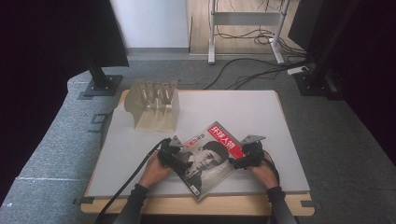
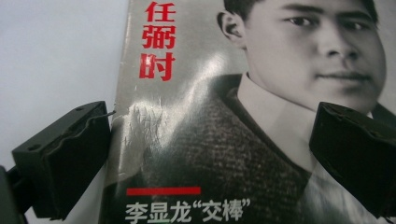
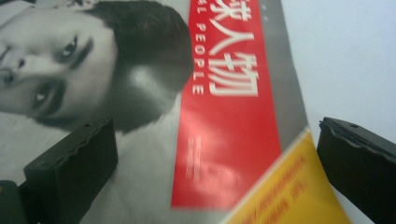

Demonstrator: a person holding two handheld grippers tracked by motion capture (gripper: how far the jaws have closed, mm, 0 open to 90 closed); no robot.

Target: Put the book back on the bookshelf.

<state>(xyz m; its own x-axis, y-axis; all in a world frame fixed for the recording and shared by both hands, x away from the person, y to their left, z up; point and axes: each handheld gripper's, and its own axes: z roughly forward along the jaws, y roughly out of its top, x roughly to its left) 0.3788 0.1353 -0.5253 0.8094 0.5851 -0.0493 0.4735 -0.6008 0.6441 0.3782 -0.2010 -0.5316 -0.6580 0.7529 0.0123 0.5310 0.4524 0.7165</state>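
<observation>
Magazine (image 1: 210, 158) lay flat, cover up, on the near half of the bench (image 1: 261, 112), a little right of the centre line. Cover: black-and-white portrait, red title band with white characters, yellow patch at one corner. It sat rotated on the bench top: long axis ran from the near corner, at the bench's front edge, up and away to the right. The title end pointed away from the person and to the right; the foot of the cover pointed back toward the person.

Left gripper (image 1: 169, 156) stood at the magazine's left long edge. In the left gripper view its fingers (image 2: 65, 163) were spread wide; one sat at the edge of the magazine (image 2: 201, 140), whether touching it I could not tell, the other over the cover. Nothing was pinched between them.

Right gripper (image 1: 246, 156) stood at the right side, near the title end. In the right gripper view its fingers (image 3: 74, 163) were likewise spread, one over the portrait, one outside the yellow corner over bare bench (image 3: 345, 60); the magazine (image 3: 224, 140) lay between them, not pinched.

Wooden file rack (image 1: 156, 105), with several upright dividers, stood at the far left of the bench, well apart from the magazine. Its slots held nothing visible.

Beyond the bench: grey carpet (image 1: 60, 140), black stand bases, loose cables on the floor
</observation>
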